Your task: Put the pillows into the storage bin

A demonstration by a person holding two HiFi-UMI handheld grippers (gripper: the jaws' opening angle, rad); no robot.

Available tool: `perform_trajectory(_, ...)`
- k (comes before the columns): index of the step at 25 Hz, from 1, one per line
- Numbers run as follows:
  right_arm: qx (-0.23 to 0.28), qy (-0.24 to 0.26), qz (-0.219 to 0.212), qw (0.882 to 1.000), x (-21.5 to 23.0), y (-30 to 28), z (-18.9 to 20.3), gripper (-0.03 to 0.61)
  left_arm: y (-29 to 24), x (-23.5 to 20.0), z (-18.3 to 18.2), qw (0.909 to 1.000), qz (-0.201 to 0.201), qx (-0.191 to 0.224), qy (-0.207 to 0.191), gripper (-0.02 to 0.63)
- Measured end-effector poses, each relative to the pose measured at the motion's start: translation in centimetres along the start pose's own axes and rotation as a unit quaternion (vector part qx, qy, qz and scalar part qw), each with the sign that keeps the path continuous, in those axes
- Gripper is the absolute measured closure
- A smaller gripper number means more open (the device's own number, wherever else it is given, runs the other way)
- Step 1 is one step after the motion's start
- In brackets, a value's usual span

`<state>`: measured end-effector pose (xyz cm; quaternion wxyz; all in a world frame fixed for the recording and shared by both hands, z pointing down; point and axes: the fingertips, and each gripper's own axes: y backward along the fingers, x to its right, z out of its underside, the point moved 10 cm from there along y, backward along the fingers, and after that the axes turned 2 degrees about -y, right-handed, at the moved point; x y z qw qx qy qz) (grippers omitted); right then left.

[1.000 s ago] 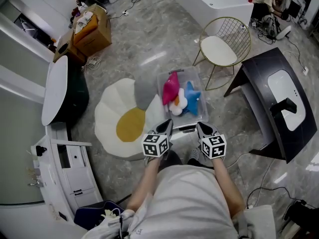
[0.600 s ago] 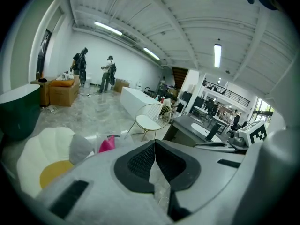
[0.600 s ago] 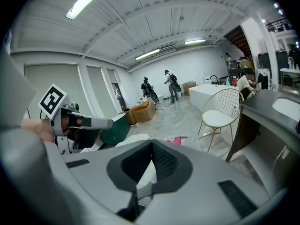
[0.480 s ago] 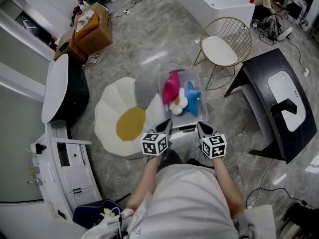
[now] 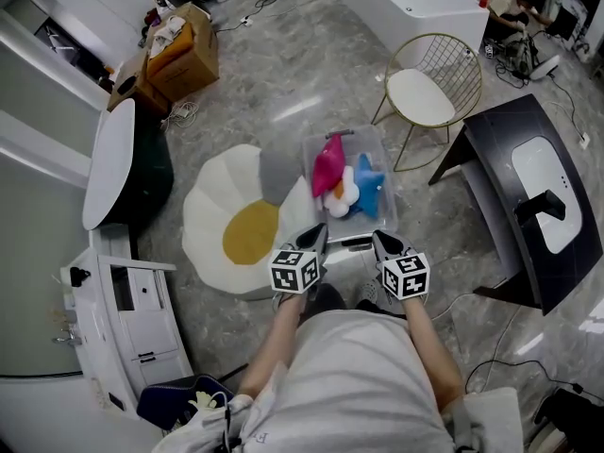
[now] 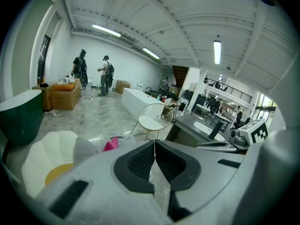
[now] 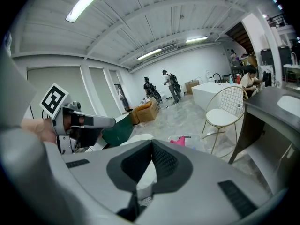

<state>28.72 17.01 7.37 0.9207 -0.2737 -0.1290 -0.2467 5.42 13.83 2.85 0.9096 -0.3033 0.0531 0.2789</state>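
Lying binned, blue pillow (image 5: 368, 185) shows (head view only).

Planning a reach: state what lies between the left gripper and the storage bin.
Head view: only a white petal of the flower cushion separates the left gripper from the storage bin.

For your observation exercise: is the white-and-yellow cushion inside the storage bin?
No, the white-and-yellow cushion lies on the floor beside the storage bin.
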Motion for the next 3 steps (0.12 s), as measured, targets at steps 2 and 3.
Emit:
perform_trajectory(2,0.001,-0.002,0.0,1.0,0.02,-0.08,-0.08,0.581,0.1,0.03,-0.12,1.0,-0.002,0.002,-0.002,0.603)
perform_trajectory(3,0.001,-0.004,0.001,1.0,0.05,-0.12,-0.14,0.581,0.16,0.05,-0.18,1.0,-0.004,0.003,-0.003,0.603)
